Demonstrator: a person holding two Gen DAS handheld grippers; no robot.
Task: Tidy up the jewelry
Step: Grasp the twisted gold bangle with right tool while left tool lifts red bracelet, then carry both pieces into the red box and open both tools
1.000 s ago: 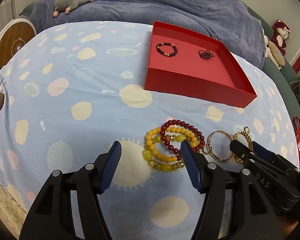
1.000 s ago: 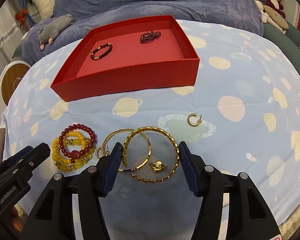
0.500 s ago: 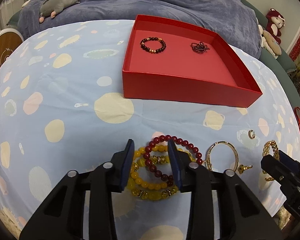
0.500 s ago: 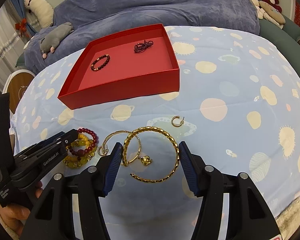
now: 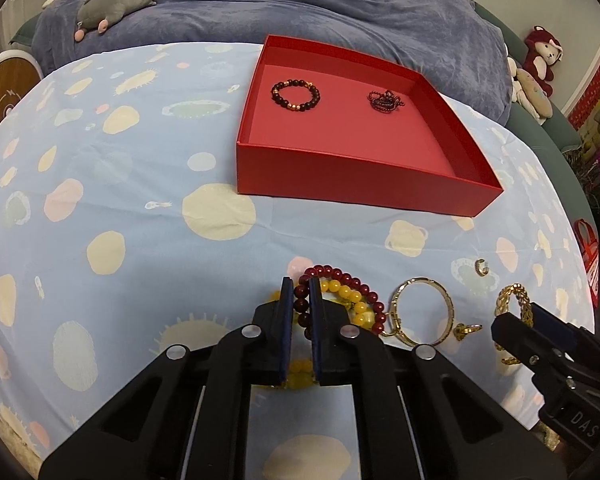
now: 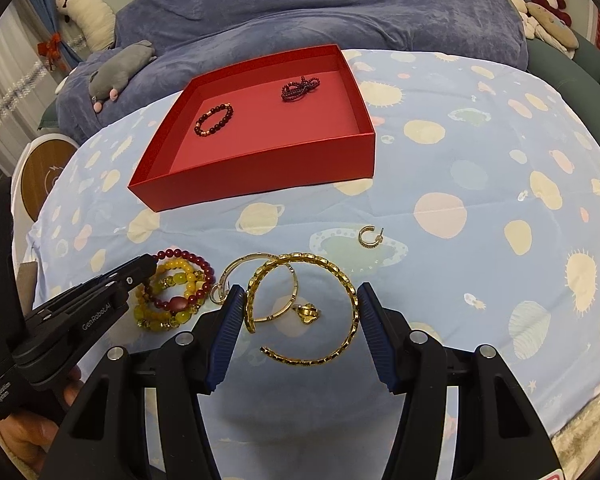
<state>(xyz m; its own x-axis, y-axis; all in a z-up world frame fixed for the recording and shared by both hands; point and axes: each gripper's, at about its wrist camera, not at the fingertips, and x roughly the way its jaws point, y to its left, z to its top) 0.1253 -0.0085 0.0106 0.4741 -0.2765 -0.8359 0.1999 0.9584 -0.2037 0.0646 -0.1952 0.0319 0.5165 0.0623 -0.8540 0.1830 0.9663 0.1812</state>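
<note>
Beads [image 5: 300, 305] sit pinched in the left tongs [image 5: 300, 300], surely bound for the box [image 5: 352, 168] at twelve o'clock; right tongs [image 6: 300, 312] gape wide around a gold hoop [image 6: 342, 280].

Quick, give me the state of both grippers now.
Left gripper: closed on the dark red bead bracelet, still on the cloth.
Right gripper: open, jaws either side of the gold chain bangle, not gripping.
</note>
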